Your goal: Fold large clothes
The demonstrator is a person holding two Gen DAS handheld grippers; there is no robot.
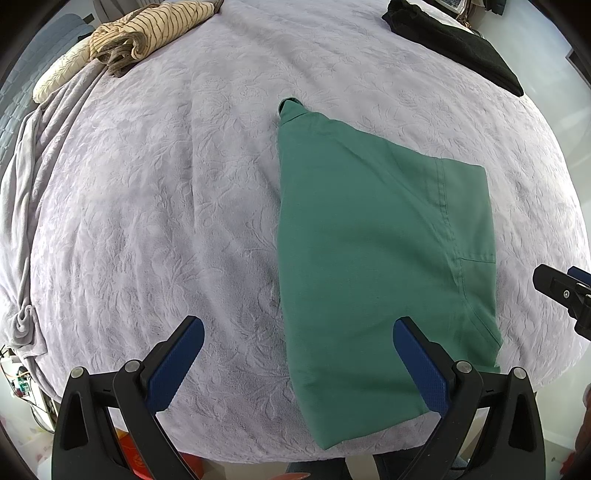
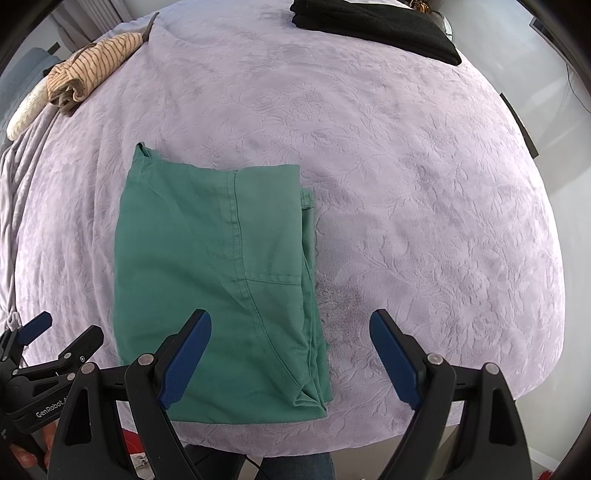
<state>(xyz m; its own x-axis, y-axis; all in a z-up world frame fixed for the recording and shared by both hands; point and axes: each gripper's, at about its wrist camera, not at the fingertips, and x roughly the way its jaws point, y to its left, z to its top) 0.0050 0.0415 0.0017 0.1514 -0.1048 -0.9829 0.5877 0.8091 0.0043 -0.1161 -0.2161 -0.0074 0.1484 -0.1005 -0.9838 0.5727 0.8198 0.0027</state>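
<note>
A green garment point(image 1: 369, 240) lies folded flat on the lilac bedspread point(image 1: 166, 203), near the bed's front edge; it also shows in the right wrist view point(image 2: 207, 266). My left gripper point(image 1: 297, 345) is open and empty, hovering over the garment's near left edge. My right gripper point(image 2: 290, 336) is open and empty, above the garment's near right corner. The right gripper shows at the right edge of the left wrist view point(image 1: 565, 291). The left gripper shows at the lower left of the right wrist view point(image 2: 55, 343).
A striped beige garment point(image 1: 147, 33) lies crumpled at the far left, next to a cream pillow point(image 1: 59, 74). A folded black garment point(image 1: 454, 40) lies at the far right. A grey blanket point(image 1: 22, 184) hangs off the bed's left side.
</note>
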